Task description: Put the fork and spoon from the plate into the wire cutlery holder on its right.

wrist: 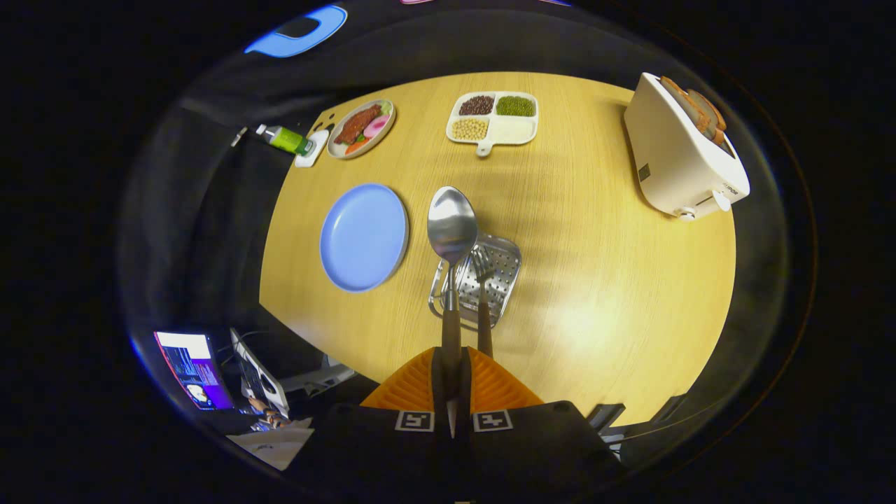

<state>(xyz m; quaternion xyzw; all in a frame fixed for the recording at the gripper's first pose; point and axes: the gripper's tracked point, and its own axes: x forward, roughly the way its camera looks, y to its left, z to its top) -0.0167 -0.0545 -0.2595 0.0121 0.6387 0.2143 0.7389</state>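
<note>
My gripper (451, 371) is shut on the brown handle of a metal spoon (452, 227), which points forward with its bowl up, high over the table. Below and just right of the spoon stands the metal cutlery holder (490, 269) with a perforated wall. A fork (483, 294) with a brown handle stands in it, tines down. The spoon's neck hangs over the holder's left edge. The blue plate (364, 236) lies left of the holder with nothing on it.
The round wooden table (602, 280) carries a white toaster (682, 150) with bread at the far right, a divided tray of beans (493, 117) at the back, a plate of food (361, 128) and a green bottle (285, 138) at the back left.
</note>
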